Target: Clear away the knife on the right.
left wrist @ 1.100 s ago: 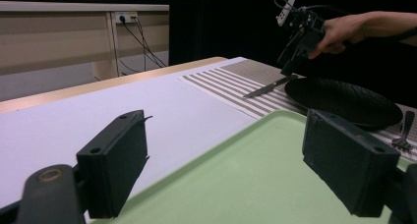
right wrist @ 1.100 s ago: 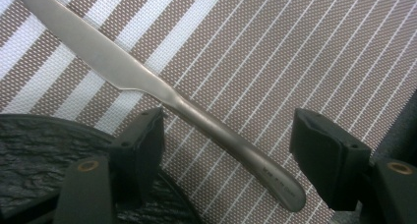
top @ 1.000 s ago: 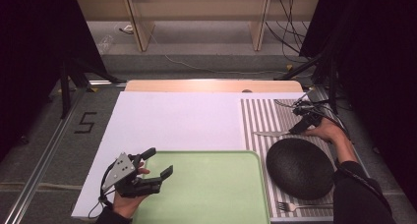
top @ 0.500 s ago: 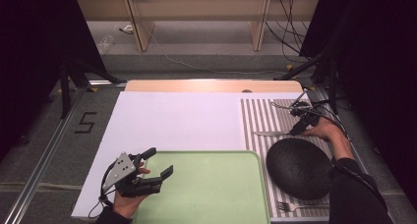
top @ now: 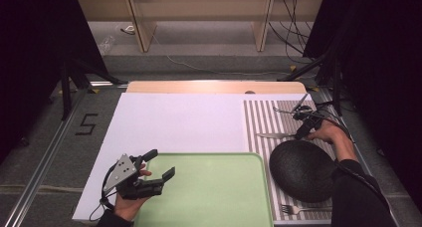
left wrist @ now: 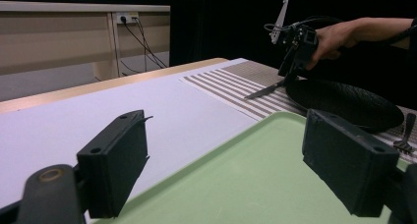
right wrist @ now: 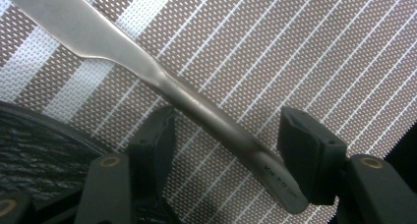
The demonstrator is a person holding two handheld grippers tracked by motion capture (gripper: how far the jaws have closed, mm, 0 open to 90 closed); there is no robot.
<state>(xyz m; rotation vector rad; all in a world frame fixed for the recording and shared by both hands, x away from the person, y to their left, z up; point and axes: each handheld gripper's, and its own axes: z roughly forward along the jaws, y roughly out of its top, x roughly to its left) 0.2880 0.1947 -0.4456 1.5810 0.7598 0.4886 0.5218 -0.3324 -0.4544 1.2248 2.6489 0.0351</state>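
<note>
My right gripper [right wrist: 223, 145] straddles the knife [right wrist: 162, 81] handle on the striped mat [right wrist: 314, 47], centre frame; its jaws have just been closing, not yet pressing. Off-centre contact could skid the knife against the black plate [right wrist: 44, 140]. Left gripper [left wrist: 236, 170] hangs open.

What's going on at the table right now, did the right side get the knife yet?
Not yet. The right gripper is down over the handle of the knife, which lies flat on the striped placemat beside the black plate. Its jaws have just been closing with the handle between them, but the pads do not press on it yet. The left gripper hovers open at the edge of the green tray, holding nothing. A fork lies near the plate's front edge.
</note>
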